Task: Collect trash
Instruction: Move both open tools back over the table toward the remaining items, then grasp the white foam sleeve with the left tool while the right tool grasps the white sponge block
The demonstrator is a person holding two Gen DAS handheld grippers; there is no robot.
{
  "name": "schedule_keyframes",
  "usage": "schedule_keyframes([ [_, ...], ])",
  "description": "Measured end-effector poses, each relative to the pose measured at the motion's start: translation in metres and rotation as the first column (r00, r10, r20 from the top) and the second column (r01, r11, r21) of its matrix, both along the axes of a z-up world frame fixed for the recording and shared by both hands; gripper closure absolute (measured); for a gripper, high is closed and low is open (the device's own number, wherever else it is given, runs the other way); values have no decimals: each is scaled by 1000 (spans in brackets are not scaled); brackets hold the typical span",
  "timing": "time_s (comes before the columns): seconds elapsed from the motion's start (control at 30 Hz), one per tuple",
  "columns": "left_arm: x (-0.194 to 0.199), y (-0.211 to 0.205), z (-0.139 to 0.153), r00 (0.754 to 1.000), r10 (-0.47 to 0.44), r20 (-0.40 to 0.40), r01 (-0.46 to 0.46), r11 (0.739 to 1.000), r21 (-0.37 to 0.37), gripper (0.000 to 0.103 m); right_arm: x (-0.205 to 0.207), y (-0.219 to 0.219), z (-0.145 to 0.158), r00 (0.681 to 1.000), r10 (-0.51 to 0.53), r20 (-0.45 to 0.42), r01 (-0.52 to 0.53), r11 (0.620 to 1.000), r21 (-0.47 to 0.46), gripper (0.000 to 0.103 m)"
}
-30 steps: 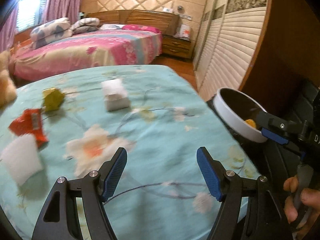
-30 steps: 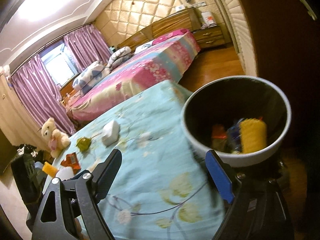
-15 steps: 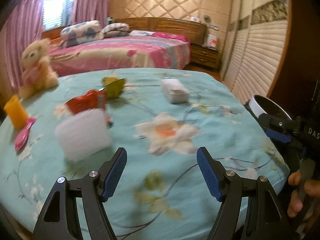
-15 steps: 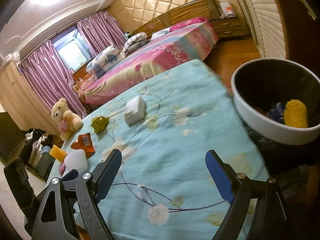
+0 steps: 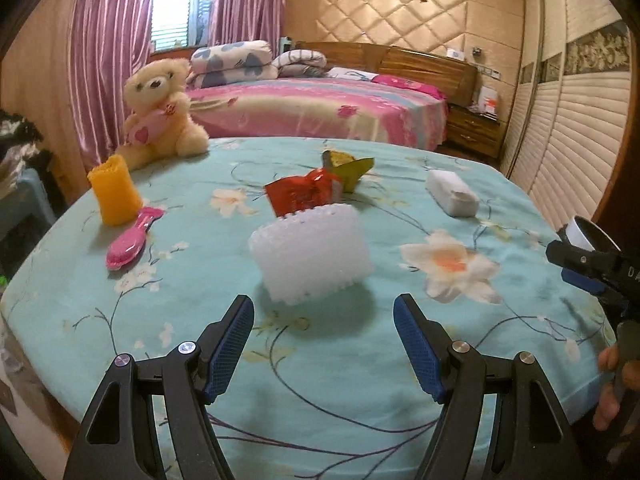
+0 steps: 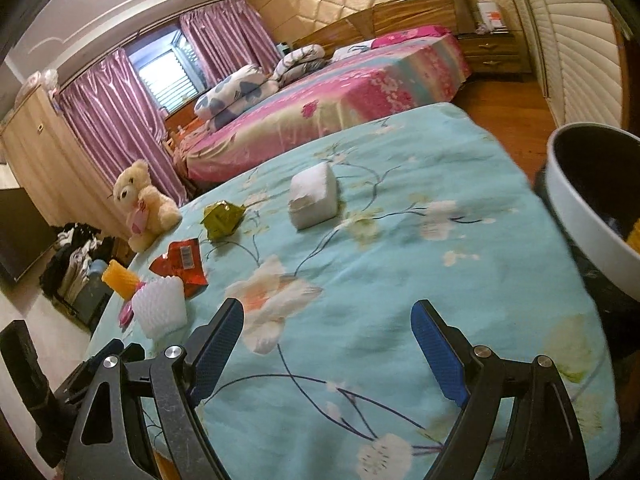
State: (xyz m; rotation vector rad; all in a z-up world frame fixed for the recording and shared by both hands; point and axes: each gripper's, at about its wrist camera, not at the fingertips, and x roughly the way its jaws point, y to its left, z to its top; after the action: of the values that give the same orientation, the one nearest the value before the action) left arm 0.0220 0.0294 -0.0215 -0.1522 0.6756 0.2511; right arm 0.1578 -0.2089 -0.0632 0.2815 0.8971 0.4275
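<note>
Bare cloth [image 5: 320, 352] leads to the foam sleeve [image 5: 310, 254]; wrapper [image 5: 304, 196] close behind.

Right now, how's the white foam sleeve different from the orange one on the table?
The white foam sleeve is pale, squat and wide; the orange foam sleeve is vivid, narrower and taller. The white one sits mid-table, straight ahead of the open left gripper; the orange one stands near the far left edge, by the pink brush and teddy bear. Both are netted foam, standing upright on the floral cloth.
</note>
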Motion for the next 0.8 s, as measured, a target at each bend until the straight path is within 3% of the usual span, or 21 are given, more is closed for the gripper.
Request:
schedule_keyframes([
  [0.23,19,10,-2,1000,27,-5,-27,999,45,27,16,22,-3,999,45,10,-44,998,-40,16],
  [0.5,57,26,-10,998,0,-56,-1,1000,-25,16,53,49,-11,996,88,12,-87,990,-107,16],
  [0.63,74,38,-16,997,-18,-78,11,997,-81,16,75,61,-14,996,93,14,-91,988,-128,16],
  [0.8,85,39,-20,996,-39,-76,33,996,-88,17,102,77,-25,995,97,-3,-97,980,-173,16],
])
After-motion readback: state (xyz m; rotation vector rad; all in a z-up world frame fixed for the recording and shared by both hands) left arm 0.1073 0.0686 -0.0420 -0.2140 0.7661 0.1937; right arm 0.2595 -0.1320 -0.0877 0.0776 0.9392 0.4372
